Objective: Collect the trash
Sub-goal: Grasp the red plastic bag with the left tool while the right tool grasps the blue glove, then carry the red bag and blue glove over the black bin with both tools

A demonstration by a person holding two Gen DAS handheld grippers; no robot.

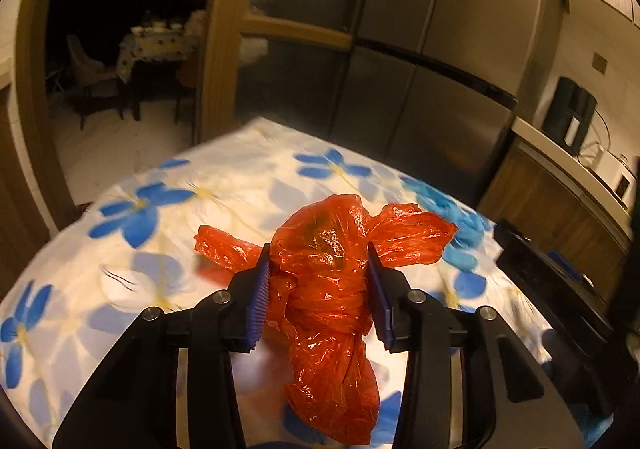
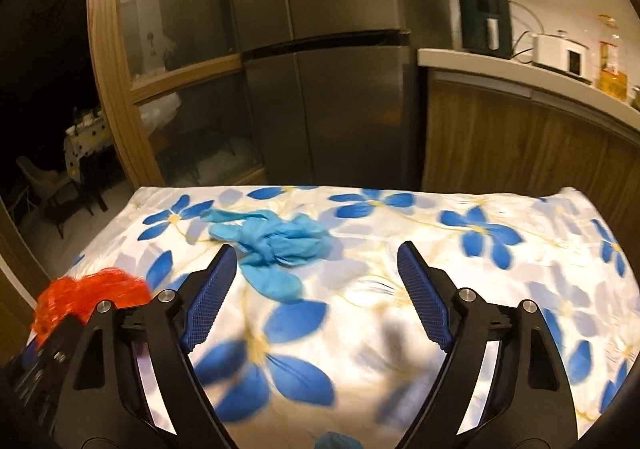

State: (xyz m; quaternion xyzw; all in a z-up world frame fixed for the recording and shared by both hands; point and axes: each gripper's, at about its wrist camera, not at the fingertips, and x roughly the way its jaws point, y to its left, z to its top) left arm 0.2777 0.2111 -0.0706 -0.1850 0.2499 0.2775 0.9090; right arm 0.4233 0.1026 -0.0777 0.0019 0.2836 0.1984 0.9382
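Note:
A knotted red plastic bag (image 1: 324, 273) is clamped between the blue pads of my left gripper (image 1: 318, 257), held above the flowered tablecloth (image 1: 160, 249). The same red bag shows at the left edge of the right wrist view (image 2: 88, 289). A crumpled blue plastic bag (image 2: 276, 245) lies on the tablecloth (image 2: 400, 241), just ahead and left of my right gripper (image 2: 316, 253), which is open and empty above the table. The blue bag also shows blurred in the left wrist view (image 1: 452, 221), beyond the red bag to the right.
A steel fridge (image 2: 328, 89) stands behind the table. A wooden glass-door cabinet (image 2: 172, 69) is to its left. A kitchen counter (image 2: 520, 69) with appliances runs along the right. A dark doorway (image 1: 120, 49) opens to another room.

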